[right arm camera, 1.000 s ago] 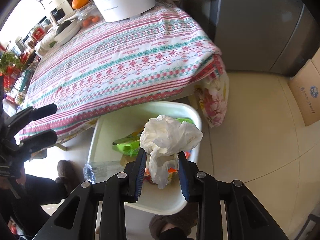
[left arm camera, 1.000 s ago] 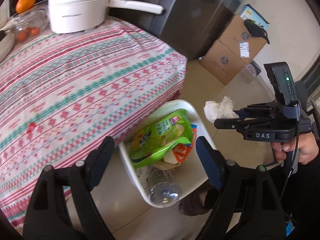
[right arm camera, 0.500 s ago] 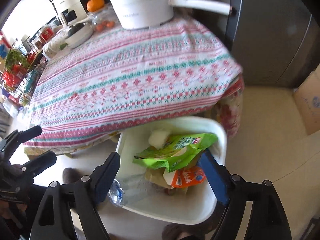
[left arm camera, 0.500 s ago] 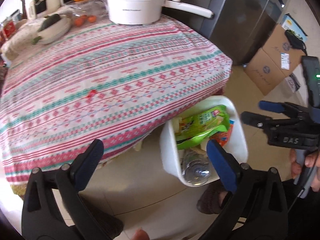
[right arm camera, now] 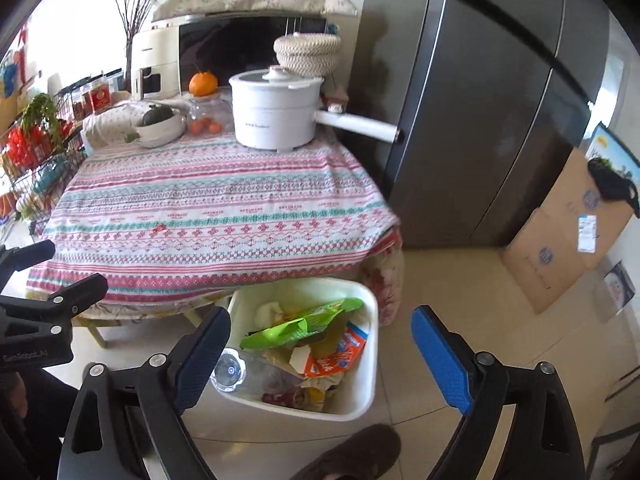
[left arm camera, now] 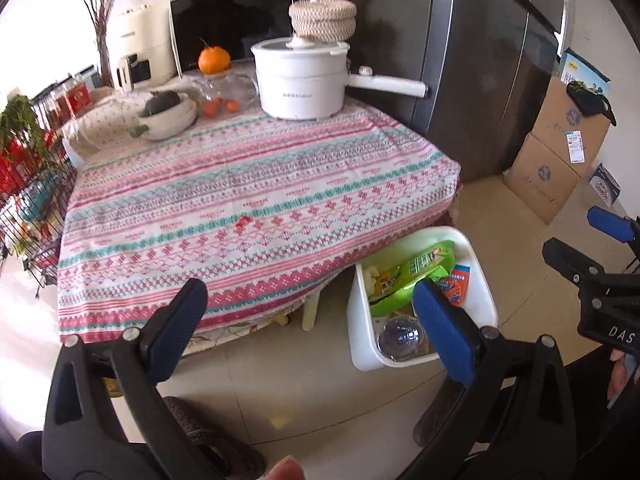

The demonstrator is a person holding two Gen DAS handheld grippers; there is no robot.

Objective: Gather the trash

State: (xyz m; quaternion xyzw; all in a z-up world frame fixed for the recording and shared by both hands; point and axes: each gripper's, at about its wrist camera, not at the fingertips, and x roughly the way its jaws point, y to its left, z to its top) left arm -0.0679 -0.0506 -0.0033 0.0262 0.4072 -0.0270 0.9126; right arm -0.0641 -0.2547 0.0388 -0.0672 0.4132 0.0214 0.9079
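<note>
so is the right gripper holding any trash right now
No, the right gripper stands open and empty above the white bin.

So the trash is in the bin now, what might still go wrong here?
A small red scrap lies on the patterned tablecloth and could be overlooked. The white bin sits partly under the table edge, heaped with wrappers, so later drops may spill. Both claws, left and right, are open and empty.

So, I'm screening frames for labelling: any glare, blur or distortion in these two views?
Left wrist: sharp, strong fisheye bending of the fridge, window blown out at upper left. Right wrist: equally sharp, same curving; dark corners in both; bin contents evenly lit and readable.
</note>
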